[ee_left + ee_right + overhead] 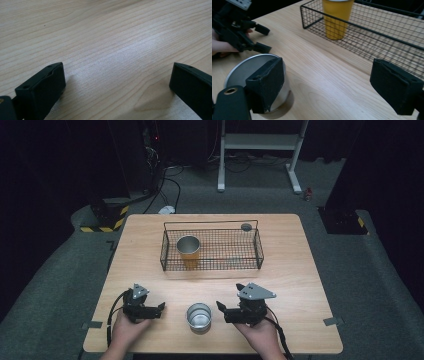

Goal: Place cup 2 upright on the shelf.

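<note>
A silver metal cup (pixel 199 316) stands upright and empty near the table's front edge, between my two grippers. The left gripper (pixel 160 310) rests to its left, jaws open and pointing toward it; in the left gripper view the left gripper (pixel 117 72) has bare wood between its jaws. My right gripper (pixel 227 299) sits to the cup's right, open. In the right gripper view the right gripper (pixel 328 72) has one jaw beside the silver cup (pixel 244 68), without enclosing it. A yellow cup (pixel 188 251) stands in the left end of a black wire basket (pixel 235 251).
The wooden table (pixel 145 250) has free surface around the basket. A small grey round object (pixel 246 226) sits at the basket's back right corner. Beyond the table are a white frame (pixel 260 142), cables and a hazard-striped base (pixel 105 217) on the carpet.
</note>
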